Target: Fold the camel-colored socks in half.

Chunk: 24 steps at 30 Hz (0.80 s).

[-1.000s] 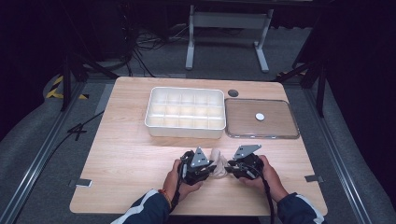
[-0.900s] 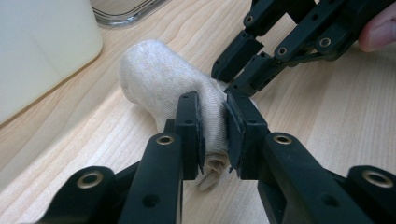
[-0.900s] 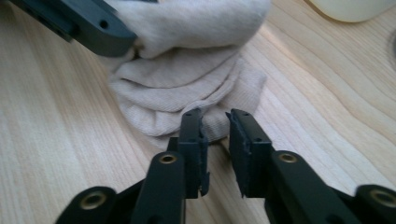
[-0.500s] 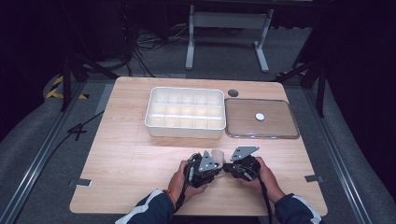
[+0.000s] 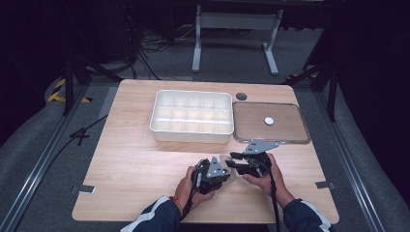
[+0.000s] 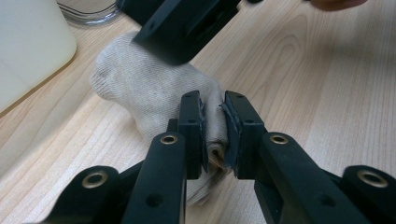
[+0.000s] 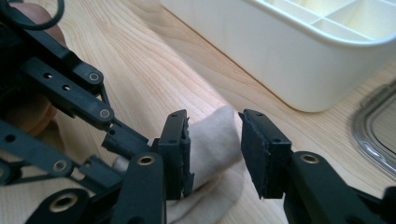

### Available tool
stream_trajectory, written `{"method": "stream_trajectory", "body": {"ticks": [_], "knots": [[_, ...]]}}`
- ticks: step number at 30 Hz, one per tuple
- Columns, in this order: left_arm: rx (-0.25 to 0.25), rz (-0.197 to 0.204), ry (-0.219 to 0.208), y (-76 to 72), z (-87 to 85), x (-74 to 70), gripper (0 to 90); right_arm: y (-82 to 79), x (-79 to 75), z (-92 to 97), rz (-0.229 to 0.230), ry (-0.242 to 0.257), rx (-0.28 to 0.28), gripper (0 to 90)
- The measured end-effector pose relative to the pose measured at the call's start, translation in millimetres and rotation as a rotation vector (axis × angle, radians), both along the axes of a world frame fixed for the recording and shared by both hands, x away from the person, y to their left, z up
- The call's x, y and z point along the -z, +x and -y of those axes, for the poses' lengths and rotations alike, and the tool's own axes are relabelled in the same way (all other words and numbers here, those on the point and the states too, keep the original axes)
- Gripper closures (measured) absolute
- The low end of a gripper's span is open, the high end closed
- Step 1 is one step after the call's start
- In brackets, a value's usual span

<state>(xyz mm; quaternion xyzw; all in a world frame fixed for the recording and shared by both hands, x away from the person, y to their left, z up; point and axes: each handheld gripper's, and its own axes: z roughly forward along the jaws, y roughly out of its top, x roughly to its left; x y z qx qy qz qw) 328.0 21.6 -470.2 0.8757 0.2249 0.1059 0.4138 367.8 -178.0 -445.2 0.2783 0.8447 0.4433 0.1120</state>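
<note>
With the sock (image 6: 154, 88) at the table's (image 5: 130, 159) 6 o'clock edge pinched by the left gripper (image 6: 214, 126), it may be dropped unfolded because the right gripper's (image 7: 212, 144) jaws, just opened, stand spread around it.

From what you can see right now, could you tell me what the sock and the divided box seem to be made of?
The sock looks like beige knitted cotton, matte, with fine ribbing visible. The divided box appears to be white moulded plastic, smooth and slightly glossy with rounded edges.

Beige sock (image 6: 140, 88); white tray (image 5: 191, 117); light wood-grain table (image 5: 130, 159).
</note>
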Motion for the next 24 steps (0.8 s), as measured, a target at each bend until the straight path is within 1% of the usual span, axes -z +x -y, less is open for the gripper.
{"method": "stream_trajectory", "body": {"ticks": [2, 3, 4, 6, 8, 10, 11, 12, 13, 14, 15, 16, 18, 20, 21, 22, 23, 24], "knots": [[0.001, -0.001, -0.005, 0.3, -0.6, 0.5, 77.8, 3.4, 4.6, -4.0, -0.013, -0.021, -0.003, 63.0], [0.006, 0.005, 0.006, 0.1, -1.0, 0.3, 77.7, 5.3, 8.5, -5.4, -0.026, -0.042, -0.007, 65.0], [0.002, 0.007, 0.005, -1.1, -0.4, 0.6, 77.4, 7.2, 13.2, -5.2, -0.031, -0.062, -0.012, 65.9], [0.001, 0.013, 0.006, -2.2, -0.1, 1.0, 76.0, 10.6, 20.3, -1.4, -0.070, -0.040, -0.008, 71.0], [0.015, 0.015, 0.015, -3.6, -0.2, -0.7, 74.9, 10.4, 20.8, -0.2, -0.071, -0.055, -0.013, 74.1], [0.022, 0.016, 0.012, -4.1, -0.9, -1.5, 72.7, 10.1, 21.2, 0.1, -0.069, -0.061, -0.014, 75.1], [0.041, -0.003, -0.002, -6.2, -3.8, -3.3, 71.3, 9.9, 22.4, 1.1, -0.073, -0.066, -0.018, 76.0], [0.050, -0.011, -0.003, -7.6, -5.7, -4.6, 71.3, 9.9, 22.4, 1.1, -0.073, -0.066, -0.018, 76.0], [0.082, -0.021, -0.005, -9.2, -11.1, -7.8, 69.4, 9.2, 22.7, 1.2, -0.069, -0.069, -0.017, 76.6], [0.109, -0.041, -0.033, -11.6, -20.2, -13.2, 69.7, 8.6, 22.7, 1.1, -0.066, -0.076, -0.018, 77.1], [0.109, -0.041, -0.033, -11.6, -20.2, -13.2, 70.9, 8.6, 22.7, 1.1, -0.066, -0.076, -0.018, 77.1], [0.121, -0.050, -0.061, -10.9, -27.9, -18.7, 70.9, 8.1, 22.6, 0.9, -0.061, -0.082, -0.017, 77.6], [0.093, -0.050, -0.106, -6.5, -34.5, -24.8, 74.3, 8.0, 22.8, 1.1, -0.065, -0.082, -0.016, 78.1], [0.066, -0.053, -0.142, -0.2, -35.7, -25.2, 77.2, 7.8, 22.7, 0.6, -0.059, -0.087, -0.016, 78.6], [0.067, -0.059, -0.143, 2.3, -34.2, -23.7, 78.7, 7.2, 22.6, 0.0, -0.060, -0.085, -0.017, 78.9], [0.084, -0.067, -0.147, 4.0, -31.1, -20.4, 80.4, 6.7, 22.9, -0.7, -0.053, -0.087, -0.023, 79.2], [0.102, -0.066, -0.116, 4.6, -24.2, -14.5, 81.0, 6.4, 23.1, -1.2, -0.050, -0.090, -0.022, 79.2], [0.114, -0.058, -0.100, 4.6, -20.3, -11.2, 81.1, 6.0, 23.2, -1.6, -0.049, -0.091, -0.020, 79.2]]}}
